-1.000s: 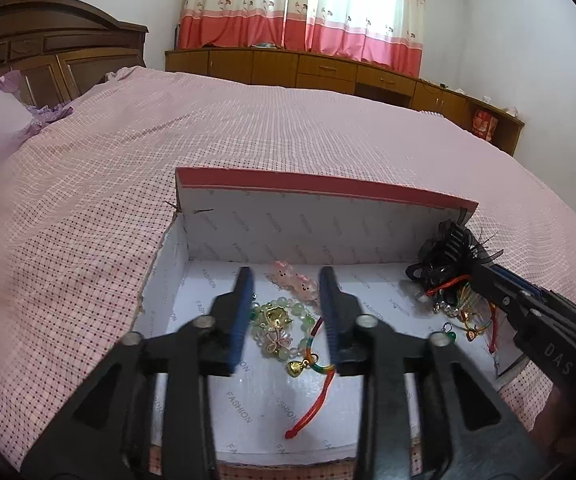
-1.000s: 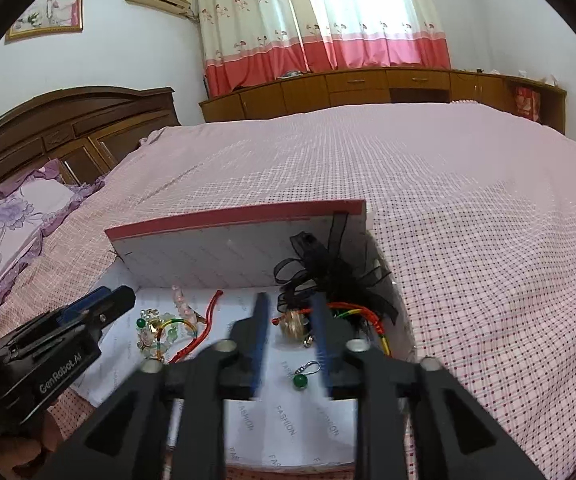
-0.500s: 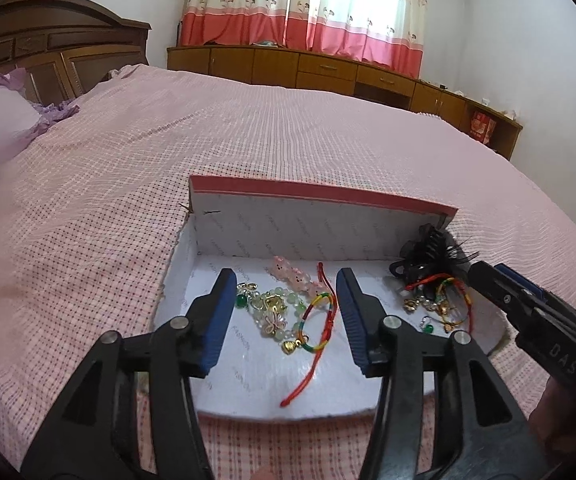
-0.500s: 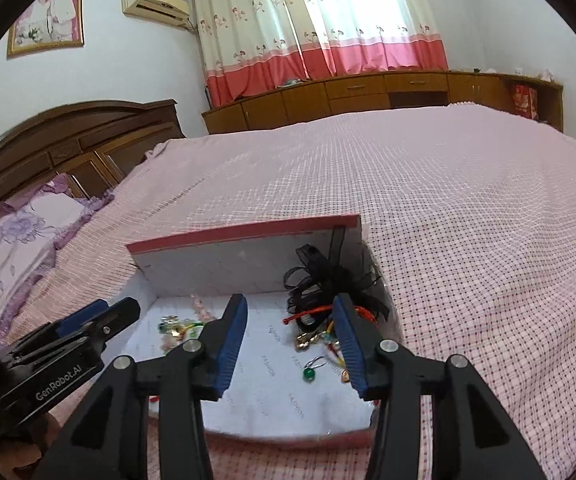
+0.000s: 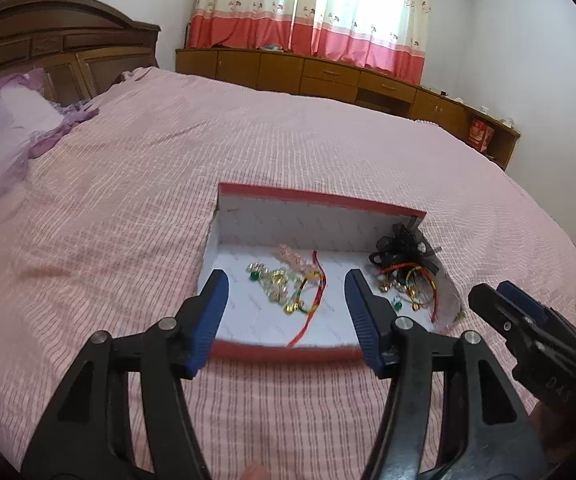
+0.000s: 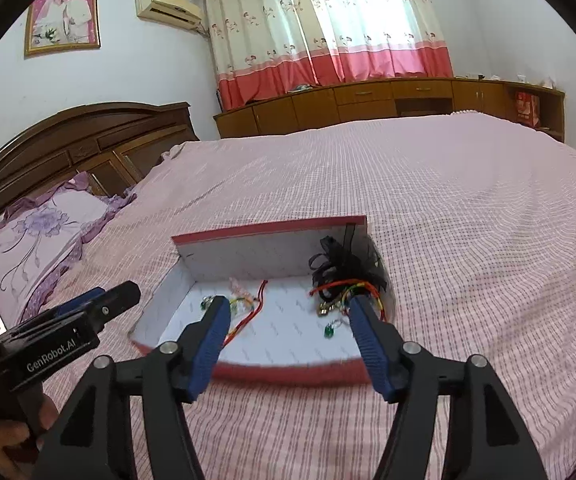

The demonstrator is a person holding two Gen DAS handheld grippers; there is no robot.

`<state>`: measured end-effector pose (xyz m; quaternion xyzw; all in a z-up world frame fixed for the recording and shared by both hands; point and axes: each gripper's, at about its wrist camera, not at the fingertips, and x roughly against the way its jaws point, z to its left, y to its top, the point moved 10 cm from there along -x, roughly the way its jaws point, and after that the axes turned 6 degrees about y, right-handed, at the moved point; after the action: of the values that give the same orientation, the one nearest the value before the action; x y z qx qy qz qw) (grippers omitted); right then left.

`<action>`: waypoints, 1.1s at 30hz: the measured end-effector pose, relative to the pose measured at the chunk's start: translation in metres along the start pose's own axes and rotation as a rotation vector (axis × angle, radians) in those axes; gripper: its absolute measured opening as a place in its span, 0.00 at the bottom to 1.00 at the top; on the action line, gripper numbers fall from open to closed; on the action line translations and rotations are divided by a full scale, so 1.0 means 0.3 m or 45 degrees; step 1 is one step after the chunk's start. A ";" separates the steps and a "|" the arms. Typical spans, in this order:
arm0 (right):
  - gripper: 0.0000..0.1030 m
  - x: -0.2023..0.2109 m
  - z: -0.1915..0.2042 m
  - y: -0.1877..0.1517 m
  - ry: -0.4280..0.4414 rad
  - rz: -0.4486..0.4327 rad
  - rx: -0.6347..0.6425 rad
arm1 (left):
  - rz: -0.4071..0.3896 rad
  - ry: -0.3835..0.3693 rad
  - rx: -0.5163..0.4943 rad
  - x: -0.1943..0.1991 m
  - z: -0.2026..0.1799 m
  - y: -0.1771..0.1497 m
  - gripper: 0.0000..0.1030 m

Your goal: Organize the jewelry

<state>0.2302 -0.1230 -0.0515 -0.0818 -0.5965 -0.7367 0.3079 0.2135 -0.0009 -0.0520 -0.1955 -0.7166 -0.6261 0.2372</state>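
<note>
A shallow red-edged box (image 5: 320, 197) with a white inside lies on the bed; it also shows in the right wrist view (image 6: 271, 227). In it lie a beaded bracelet with a red cord (image 5: 312, 288), a pink trinket (image 5: 291, 257), a black bow (image 5: 406, 246) and a tangle of coloured cords (image 5: 416, 280). A green earring (image 6: 330, 330) lies on the box floor. My left gripper (image 5: 285, 286) is open and empty, held above and in front of the box. My right gripper (image 6: 288, 314) is open and empty, also in front of the box.
The box sits on a pink checked bedspread (image 5: 127, 200). A purple pillow (image 6: 43, 220) and a wooden headboard (image 6: 87, 136) are at the left. Low wooden cabinets (image 6: 388, 100) under red and cream curtains run along the far wall.
Both grippers have opened wide and pulled back and up from the box. The bracelet with the red cord and the cord tangle now lie free in the box.
</note>
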 end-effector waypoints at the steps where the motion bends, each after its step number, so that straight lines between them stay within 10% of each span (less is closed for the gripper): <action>1: 0.66 0.014 0.005 -0.006 -0.006 0.005 -0.002 | 0.013 0.007 0.005 0.007 0.004 -0.010 0.51; 33: 0.67 0.168 0.023 -0.295 -0.088 0.244 -0.068 | 0.270 0.054 -0.020 0.091 0.006 -0.295 0.52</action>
<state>0.1396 -0.1258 -0.0985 -0.1719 -0.5764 -0.7162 0.3539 0.1403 -0.0120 -0.1073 -0.2588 -0.6819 -0.6070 0.3156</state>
